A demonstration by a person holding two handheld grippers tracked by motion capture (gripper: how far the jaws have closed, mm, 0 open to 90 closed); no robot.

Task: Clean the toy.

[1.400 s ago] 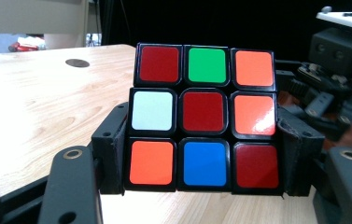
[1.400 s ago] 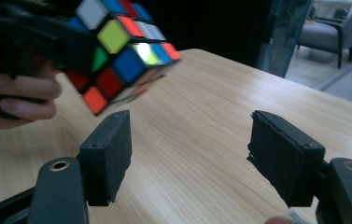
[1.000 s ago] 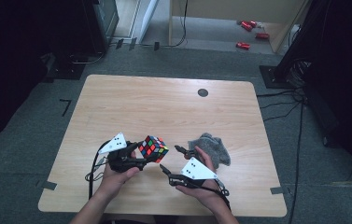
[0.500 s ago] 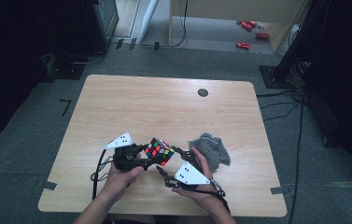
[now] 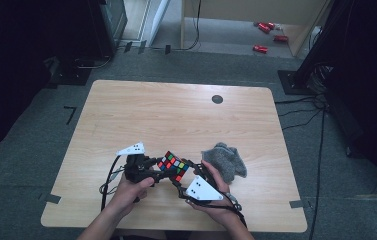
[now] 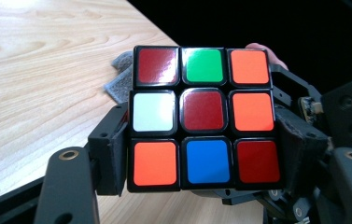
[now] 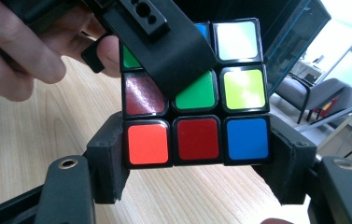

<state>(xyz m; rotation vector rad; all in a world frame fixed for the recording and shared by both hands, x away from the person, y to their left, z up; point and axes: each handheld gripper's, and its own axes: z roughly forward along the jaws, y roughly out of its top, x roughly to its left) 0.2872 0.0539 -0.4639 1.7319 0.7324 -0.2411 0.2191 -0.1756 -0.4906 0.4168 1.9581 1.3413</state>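
Observation:
A scrambled puzzle cube (image 5: 173,166) is held above the table's near edge, between both grippers. My left gripper (image 5: 160,168) comes from the left. In the left gripper view its pads press the cube's (image 6: 204,116) lowest row on both sides, and its jaws have just been opening a little. My right gripper (image 5: 184,176) comes from the lower right. Its jaws have just been closing, and its pads touch the bottom row of the cube (image 7: 197,140). A jaw of the left gripper (image 7: 164,46) crosses the cube's upper face there.
A crumpled grey cloth (image 5: 224,161) lies on the wooden table (image 5: 176,115) just right of the hands. A small dark disc (image 5: 217,99) sits near the table's far edge. Red objects (image 5: 261,48) lie on the floor beyond.
The cube and both hands have drifted slightly right and toward the near edge. The right gripper has drawn in from the lower right onto the cube.

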